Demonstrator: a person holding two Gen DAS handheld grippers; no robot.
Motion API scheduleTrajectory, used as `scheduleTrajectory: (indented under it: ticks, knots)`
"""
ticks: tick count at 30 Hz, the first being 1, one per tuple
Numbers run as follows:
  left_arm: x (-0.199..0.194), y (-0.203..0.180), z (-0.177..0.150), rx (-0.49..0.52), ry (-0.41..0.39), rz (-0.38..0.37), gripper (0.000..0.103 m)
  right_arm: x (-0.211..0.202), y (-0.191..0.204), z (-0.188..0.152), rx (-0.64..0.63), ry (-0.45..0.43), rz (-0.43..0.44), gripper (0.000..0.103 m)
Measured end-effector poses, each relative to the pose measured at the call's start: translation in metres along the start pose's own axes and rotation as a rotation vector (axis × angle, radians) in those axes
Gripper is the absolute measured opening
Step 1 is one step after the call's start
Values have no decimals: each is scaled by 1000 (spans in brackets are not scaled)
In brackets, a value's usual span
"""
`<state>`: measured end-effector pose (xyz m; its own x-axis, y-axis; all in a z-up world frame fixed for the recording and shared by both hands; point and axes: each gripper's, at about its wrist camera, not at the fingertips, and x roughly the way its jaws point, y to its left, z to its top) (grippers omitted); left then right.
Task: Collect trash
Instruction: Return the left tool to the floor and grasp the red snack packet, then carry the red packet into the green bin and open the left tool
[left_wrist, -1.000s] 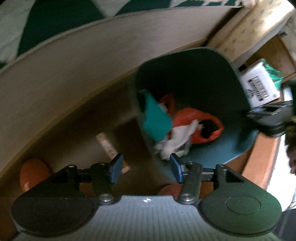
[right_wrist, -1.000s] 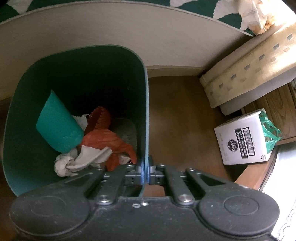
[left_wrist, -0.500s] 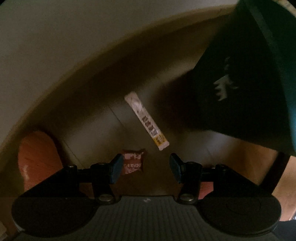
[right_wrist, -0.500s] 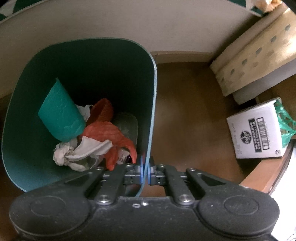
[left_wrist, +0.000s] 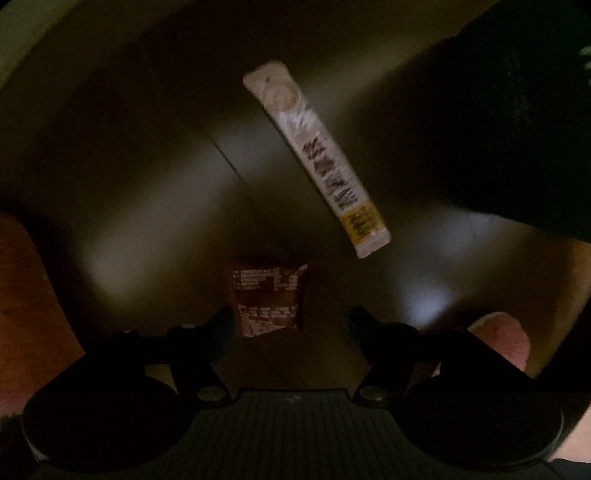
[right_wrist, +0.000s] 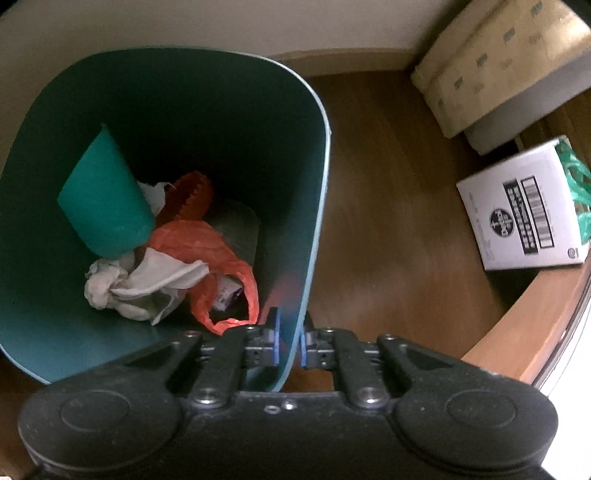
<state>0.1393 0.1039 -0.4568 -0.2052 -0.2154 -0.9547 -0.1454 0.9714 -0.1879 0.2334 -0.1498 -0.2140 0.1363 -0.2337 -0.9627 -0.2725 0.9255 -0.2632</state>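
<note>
Teal plastic bin (right_wrist: 317, 155), smooth walls and rounded corners, is pinched at its rim by the right gripper (right_wrist: 288, 341). One blue pad sits inside the wall, the other outside, and the jaws are closed almost all the way onto the thin plastic. Down in the bin, ahead and left of those jaws, there's a teal cup (right_wrist: 105, 206) lying tilted, a wadded white tissue (right_wrist: 122, 288), a crinkly orange plastic bag (right_wrist: 207, 254) and something dark red with a zigzag edge (right_wrist: 192, 194). Off to the right of the jaws on the brown wood floor (right_wrist: 388, 229) sits a white cardboard box (right_wrist: 524, 218) with a barcode and a round black logo; the print is too small for me to read. Past it is a tan patterned cushion or mattress edge (right_wrist: 491, 62).

Left camera is really dim and blurry. The left gripper (left_wrist: 288, 325) hangs with its jaws spread wide, gripping nothing. A small dark red wrapper (left_wrist: 267, 297) lies flat on the floor right between the fingertips, closer to the left one; it has blocks of white print I can't make out. Further ahead and a bit right is a long, narrow white stick packet (left_wrist: 317, 158), lying diagonal, with dark lettering and a yellow patch at the near end, unreadable too.
</note>
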Motion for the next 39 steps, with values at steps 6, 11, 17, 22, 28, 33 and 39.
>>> scheduleTrajectory:
  ticks: [6,11,17,22,28,33,39]
  knots:
    - [20,9,-4,-10,2,22,68,4,-1,2,8,13,-4,11]
    - [25,17,-4,-47,-17,19,60,4,1,4,15,13,-5,11]
    - [22,24,-8,-79,-21,3,43,8,0,2,12,6,-18,12]
    - [1,24,-3,-84,-40,19,40,10,1,2,28,3,-31,13]
    - [-58,8,-1,-67,-113,3,40,12,4,3,35,-3,-49,13]
    - [-122,-11,-5,-58,-209,-14,40,12,3,5,77,-2,-53,12]
    - [-204,-40,-21,-43,-305,-73,40,3,10,5,31,-38,-71,10]
